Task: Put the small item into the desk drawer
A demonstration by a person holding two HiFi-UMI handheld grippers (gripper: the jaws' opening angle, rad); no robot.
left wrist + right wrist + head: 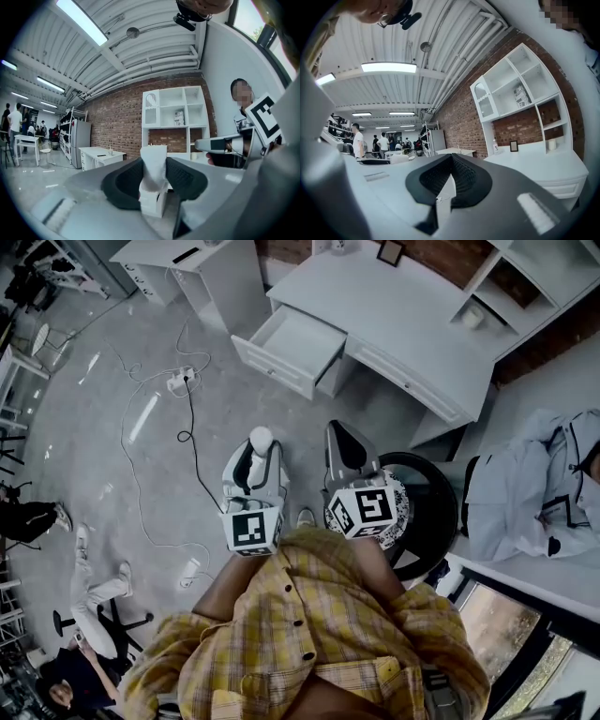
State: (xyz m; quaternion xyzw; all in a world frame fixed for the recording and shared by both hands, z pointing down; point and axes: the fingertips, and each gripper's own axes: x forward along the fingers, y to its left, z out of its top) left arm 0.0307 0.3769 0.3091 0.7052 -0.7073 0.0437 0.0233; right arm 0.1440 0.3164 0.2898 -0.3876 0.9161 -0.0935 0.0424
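Between the two dark padded fingers [123, 182] of the left gripper [259, 457], one small white item [153, 185] stands upright. The pads are clenched on its sides, and its top pokes out past the fingertips. In the head view its rounded top shows at the front of that gripper, held out over the floor. It is well apart from the drawer [292, 345], which lies ahead and a little to the right.

The right gripper [451, 161] is just beside the left one. Its fingers are pressed together at the tips and carry nothing.

Counted, there are two grippers, one item, and one drawer pulled out of the white worktop [412, 324]. A second drawer front [405, 381] beside it is closed. One small picture frame [389, 251] stands on the worktop, and a white shelf unit [173, 117] rises behind it against a red brick wall [117, 126].

The floor [112, 456] is smooth grey concrete. Loose cables cross it and lead to a power strip [181, 381]. A round black stool [433, 512] is near the right gripper. A second white desk [187, 268] stands further left. Strip lights hang from a ribbed ceiling, and several people stand far back in the room.
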